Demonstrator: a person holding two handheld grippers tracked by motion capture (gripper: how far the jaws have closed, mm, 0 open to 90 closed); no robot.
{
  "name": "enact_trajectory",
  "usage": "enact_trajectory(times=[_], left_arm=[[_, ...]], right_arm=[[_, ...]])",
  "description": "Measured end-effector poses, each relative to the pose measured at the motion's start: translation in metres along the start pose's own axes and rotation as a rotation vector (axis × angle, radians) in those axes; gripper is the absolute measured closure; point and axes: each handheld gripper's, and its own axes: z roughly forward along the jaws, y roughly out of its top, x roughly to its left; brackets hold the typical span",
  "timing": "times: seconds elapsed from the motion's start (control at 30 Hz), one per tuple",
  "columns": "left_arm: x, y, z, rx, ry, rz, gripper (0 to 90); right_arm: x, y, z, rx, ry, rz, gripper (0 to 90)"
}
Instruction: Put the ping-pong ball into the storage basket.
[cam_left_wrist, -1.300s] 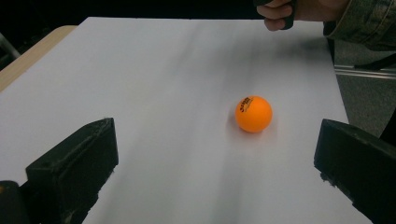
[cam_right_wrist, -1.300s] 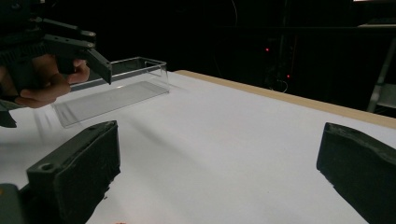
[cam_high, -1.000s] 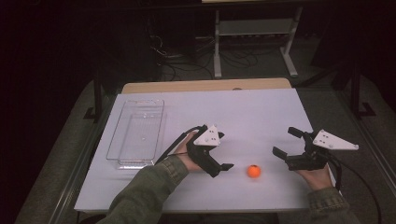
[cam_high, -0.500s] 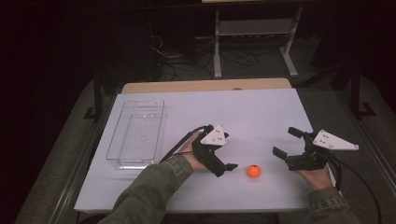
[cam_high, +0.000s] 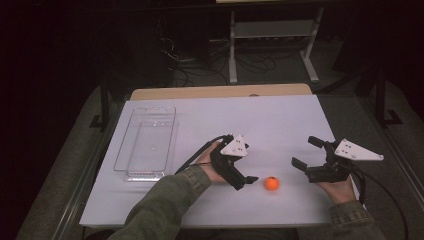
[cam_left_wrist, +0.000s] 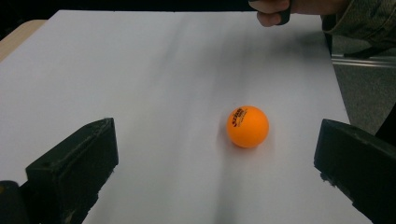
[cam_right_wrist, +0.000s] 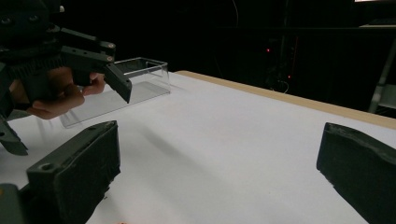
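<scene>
Left gripper (cam_high: 246, 176) hangs low over the white table (cam_high: 280, 120), its jaws spread wide and nothing between them yet. Just past its tips, toward the person's right, sits the orange ball (cam_high: 271, 183), near the front edge of the table. In the left gripper view the ball (cam_left_wrist: 247, 126) lies ahead of the gap between the jaws, closer to the right-hand jaw than to the other, and touches neither.

Right gripper (cam_high: 311, 155) is held off to the right, apart from the ball, its jaws also wide and empty.

By its look and printed mark the ball is probably a table-tennis ball: very light, hollow, with a smooth hard shell. Such a thing should roll at the lightest nudge and may squirt out from between flat jaws if pinched off-centre. A good hold would be across its widest part, both jaws closing level with the middle, with gentle force so the thin shell does not dent. One jaw arriving first would likely push it away across the smooth table.

Counted: one ball, one clear plastic bin (cam_high: 146, 142) standing empty at the left side of the table, well apart from the ball, and two grippers. Whether the bin has a lid is hard to tell from above.
</scene>
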Motion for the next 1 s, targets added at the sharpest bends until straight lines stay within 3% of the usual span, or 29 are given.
enact_trajectory(times=[1.0], left_arm=[[-0.003, -0.001, 0.027, 0.061, -0.029, 0.017, 0.0]], right_arm=[[0.001, 0.0, 0.0, -0.002, 0.006, 0.002, 0.0]])
